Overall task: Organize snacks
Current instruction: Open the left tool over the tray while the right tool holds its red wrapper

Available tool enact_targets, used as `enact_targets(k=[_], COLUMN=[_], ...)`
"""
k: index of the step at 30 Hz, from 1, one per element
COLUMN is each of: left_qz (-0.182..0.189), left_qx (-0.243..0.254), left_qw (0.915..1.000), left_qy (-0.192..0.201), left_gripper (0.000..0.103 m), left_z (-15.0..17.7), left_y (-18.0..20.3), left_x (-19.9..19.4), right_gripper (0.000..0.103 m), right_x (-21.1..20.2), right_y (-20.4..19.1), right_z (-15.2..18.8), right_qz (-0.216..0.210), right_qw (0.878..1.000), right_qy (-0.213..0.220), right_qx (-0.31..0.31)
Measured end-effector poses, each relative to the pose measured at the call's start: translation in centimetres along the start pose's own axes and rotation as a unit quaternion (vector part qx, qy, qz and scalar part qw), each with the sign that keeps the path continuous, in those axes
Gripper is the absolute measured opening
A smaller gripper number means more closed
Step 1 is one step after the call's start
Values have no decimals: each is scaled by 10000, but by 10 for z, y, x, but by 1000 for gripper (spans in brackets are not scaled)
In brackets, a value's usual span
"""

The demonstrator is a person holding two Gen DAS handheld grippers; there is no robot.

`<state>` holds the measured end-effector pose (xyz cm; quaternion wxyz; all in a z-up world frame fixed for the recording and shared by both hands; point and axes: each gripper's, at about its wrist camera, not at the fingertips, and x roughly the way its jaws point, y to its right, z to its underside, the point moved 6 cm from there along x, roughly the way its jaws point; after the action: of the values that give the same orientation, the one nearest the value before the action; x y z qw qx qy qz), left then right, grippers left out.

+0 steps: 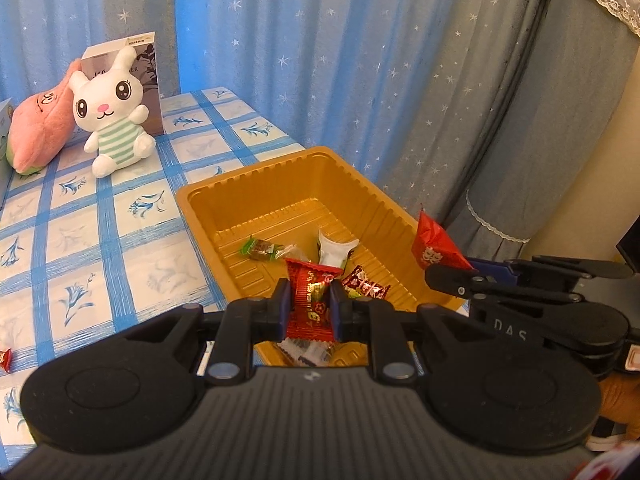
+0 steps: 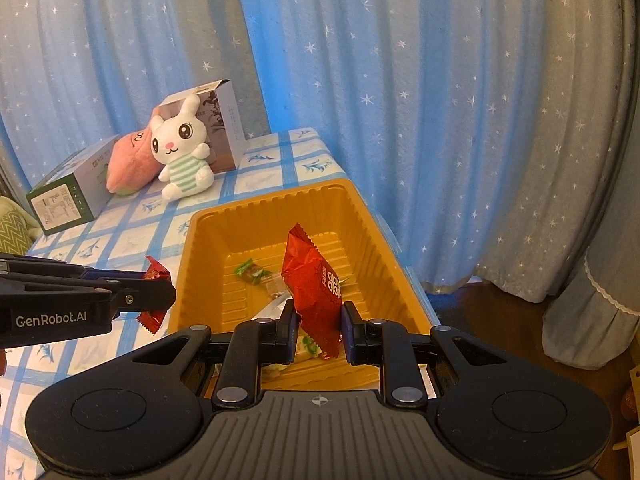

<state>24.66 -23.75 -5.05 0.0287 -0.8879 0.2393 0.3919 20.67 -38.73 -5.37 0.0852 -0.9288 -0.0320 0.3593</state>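
A gold plastic tray [image 1: 200,208] [image 2: 192,264] stands on the checked tablecloth near the table's right edge. Several wrapped snacks lie in it, among them a green-ended candy [image 1: 262,249] [image 2: 250,271], a white packet [image 1: 334,252] and a red patterned candy [image 1: 366,284]. My left gripper [image 1: 309,304] [image 2: 154,292] is shut on a red and gold candy packet [image 1: 310,300] [image 2: 156,272] over the tray's near left rim. My right gripper [image 2: 320,328] [image 1: 448,276] is shut on a larger red snack packet [image 2: 316,280] [image 1: 434,244], held upright above the tray's near end.
A white plush rabbit [image 1: 114,112] [image 2: 182,152], a pink plush [image 1: 38,128] and two boxes [image 1: 150,80] [image 2: 66,196] stand at the table's back left. One red candy [image 1: 6,358] lies at the left of the cloth. Starred blue curtains [image 1: 320,40] hang behind and to the right.
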Motion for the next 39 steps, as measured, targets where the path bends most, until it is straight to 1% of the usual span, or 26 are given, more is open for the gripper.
enact_targets(k=[10, 15, 18, 23, 27, 33, 39], left_qz=[-1, 15, -98, -167, -258, -361, -406], left_qx=[-19, 8, 25, -127, -291, -411, -475], left_qw=[10000, 10000, 9999, 9998, 9992, 9985, 9980], left_qy=[-24, 86, 91, 73, 4, -78, -104], left_gripper=[18, 19, 37, 39, 45, 47, 48], left_z=[-8, -13, -13, -8, 2, 18, 24], left_y=[-4, -5, -10, -23, -36, -48, -52], left_x=[18, 23, 25, 21, 16, 11, 8], right_gripper=[22, 22, 22, 22, 22, 22, 22], right_x=[13, 14, 14, 14, 19, 19, 20], right_y=[1, 1, 1, 1, -5, -11, -14], right_z=[-4, -5, -4, -4, -8, -10, -13], right_qz=[5, 7, 7, 2, -14, -39, -56], right_qw=[10000, 10000, 10000, 10000, 10000, 10000, 10000], right_qy=[-27, -23, -22, -28, -26, -2, 10], right_qx=[-20, -38, -36, -25, -32, -57, -65])
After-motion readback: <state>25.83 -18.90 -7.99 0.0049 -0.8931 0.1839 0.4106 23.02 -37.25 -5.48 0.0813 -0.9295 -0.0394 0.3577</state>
